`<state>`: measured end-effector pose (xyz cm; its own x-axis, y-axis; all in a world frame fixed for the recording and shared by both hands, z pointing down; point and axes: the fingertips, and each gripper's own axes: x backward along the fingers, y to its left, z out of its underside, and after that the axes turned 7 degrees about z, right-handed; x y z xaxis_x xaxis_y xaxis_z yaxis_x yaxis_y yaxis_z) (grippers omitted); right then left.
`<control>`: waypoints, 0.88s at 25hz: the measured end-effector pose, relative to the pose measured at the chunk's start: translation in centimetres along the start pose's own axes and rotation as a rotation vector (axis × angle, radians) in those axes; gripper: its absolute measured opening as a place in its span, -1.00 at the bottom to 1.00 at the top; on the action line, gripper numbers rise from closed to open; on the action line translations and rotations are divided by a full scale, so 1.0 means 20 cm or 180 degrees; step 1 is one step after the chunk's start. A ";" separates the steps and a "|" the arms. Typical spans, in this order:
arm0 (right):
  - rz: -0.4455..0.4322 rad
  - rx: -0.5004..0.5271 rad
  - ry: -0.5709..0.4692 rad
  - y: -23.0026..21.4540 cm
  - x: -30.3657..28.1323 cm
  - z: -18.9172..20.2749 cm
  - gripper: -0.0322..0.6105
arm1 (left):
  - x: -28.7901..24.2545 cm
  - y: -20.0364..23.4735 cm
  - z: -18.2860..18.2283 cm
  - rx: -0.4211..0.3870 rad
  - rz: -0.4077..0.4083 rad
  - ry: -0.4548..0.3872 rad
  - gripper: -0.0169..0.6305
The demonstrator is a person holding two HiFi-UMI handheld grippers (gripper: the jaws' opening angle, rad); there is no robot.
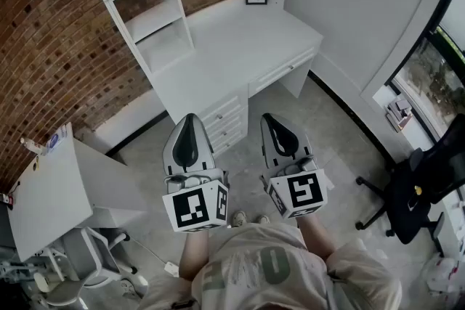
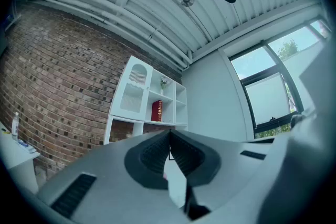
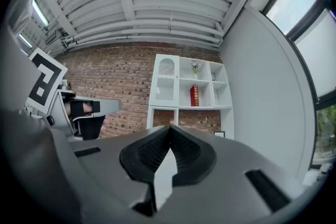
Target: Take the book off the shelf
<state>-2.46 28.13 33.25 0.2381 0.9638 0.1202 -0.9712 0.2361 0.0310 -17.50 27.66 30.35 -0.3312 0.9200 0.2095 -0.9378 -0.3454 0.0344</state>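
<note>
Standing upright, slim red book (image 3: 195,95) occupies white boxy shelf (image 3: 181,108).

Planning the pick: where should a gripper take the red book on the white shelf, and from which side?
Probably pinch the red book across its narrow outward face, coming straight from the front: it stands upright, alone in its open compartment, space either side.

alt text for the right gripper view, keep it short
The right claw, shut and empty, points toward a white shelf unit against a brick wall. A red book stands upright on a middle shelf, well beyond the claw.
</note>
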 end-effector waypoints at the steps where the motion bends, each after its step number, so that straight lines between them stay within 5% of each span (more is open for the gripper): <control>1: 0.0005 -0.0004 0.0009 0.00 -0.01 0.00 -0.85 | 0.00 0.01 0.00 0.0006 0.0002 0.0015 -0.91; 22: 0.0268 0.0082 0.0063 0.07 -0.20 0.11 -0.85 | -0.14 0.32 0.16 0.0183 0.0093 0.0122 -0.91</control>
<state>-4.67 24.30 35.01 0.1554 0.9824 0.1039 -0.9874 0.1512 0.0471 -22.26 22.29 33.20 -0.3632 0.9153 0.1739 -0.9205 -0.3814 0.0850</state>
